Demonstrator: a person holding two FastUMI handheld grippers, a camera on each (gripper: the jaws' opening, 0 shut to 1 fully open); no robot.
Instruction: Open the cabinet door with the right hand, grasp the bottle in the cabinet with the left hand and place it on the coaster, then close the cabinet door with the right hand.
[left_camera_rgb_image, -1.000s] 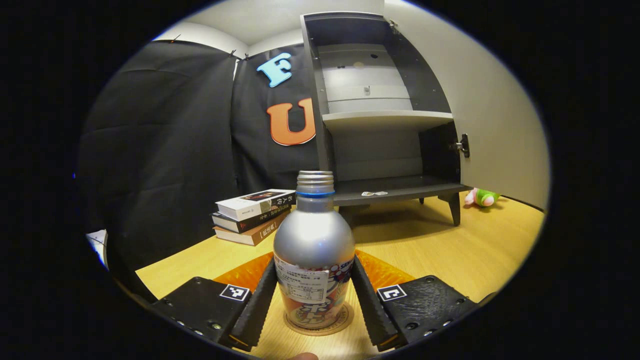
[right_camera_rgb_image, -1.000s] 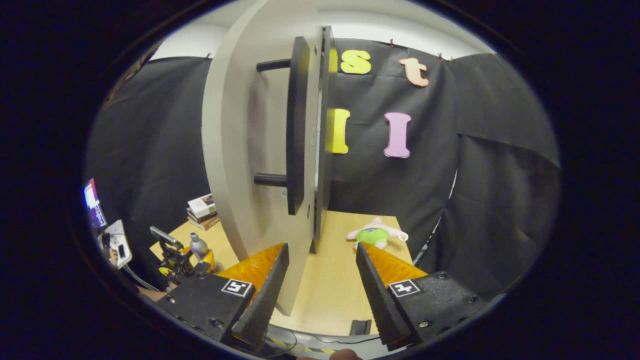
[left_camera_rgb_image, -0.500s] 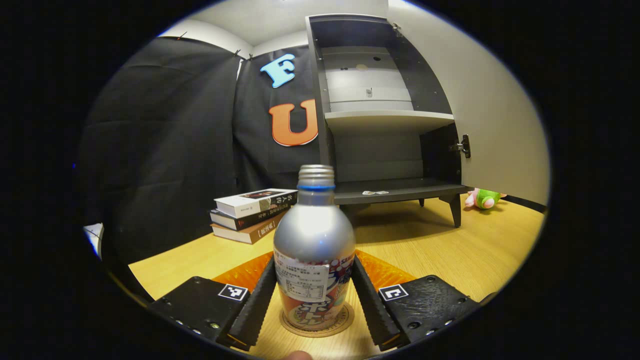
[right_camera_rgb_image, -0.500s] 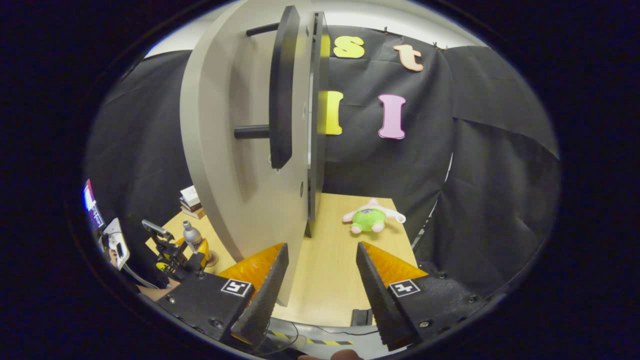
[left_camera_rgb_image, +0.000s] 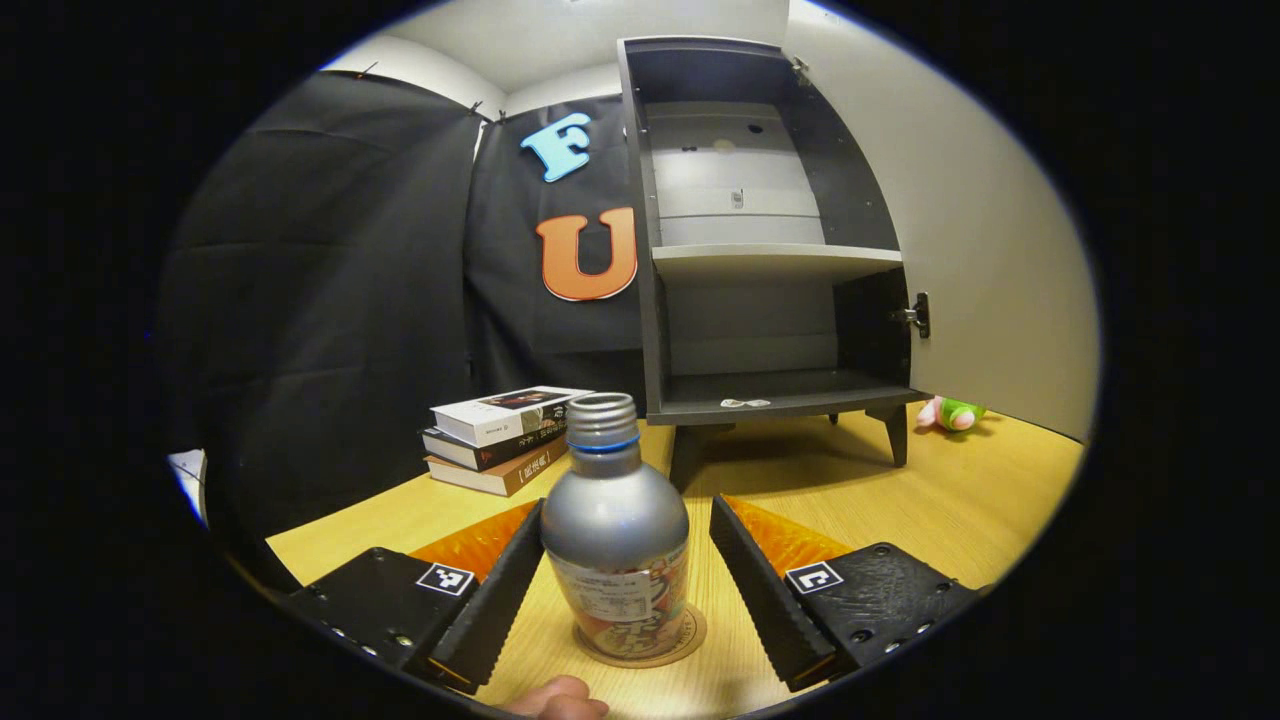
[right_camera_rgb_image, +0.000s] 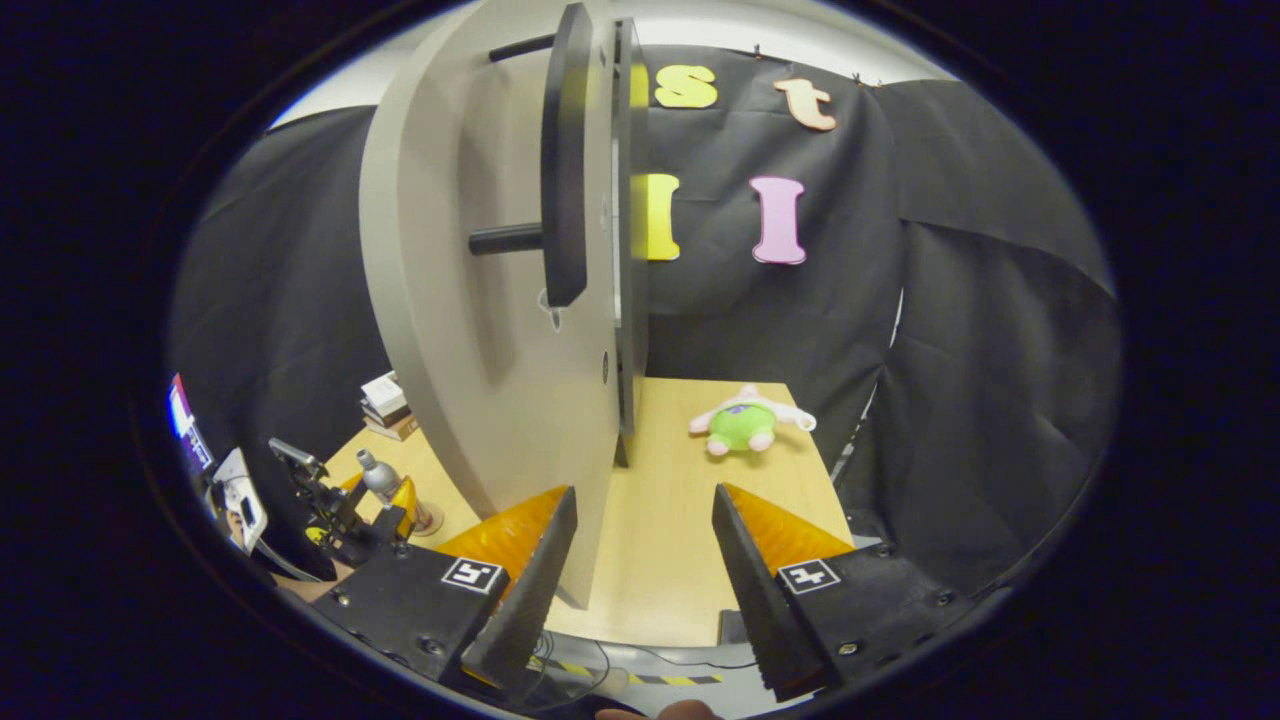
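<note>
The bottle (left_camera_rgb_image: 615, 545) is standing on its coaster (left_camera_rgb_image: 690, 632) now, with the left gripper (left_camera_rgb_image: 618, 590) spread wide, one finger just about brushing it. I'd back straight out so nothing nudges it. The right gripper (right_camera_rgb_image: 640, 580) hangs open by the cabinet door (right_camera_rgb_image: 480, 330), ready to swing it shut.

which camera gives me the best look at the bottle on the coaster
The left gripper view. There the bottle stands upright on the coaster, close and central between the open left gripper fingers, neck and label visible. In the right gripper view it is small and distant at lower left, beside the cabinet door.
</note>
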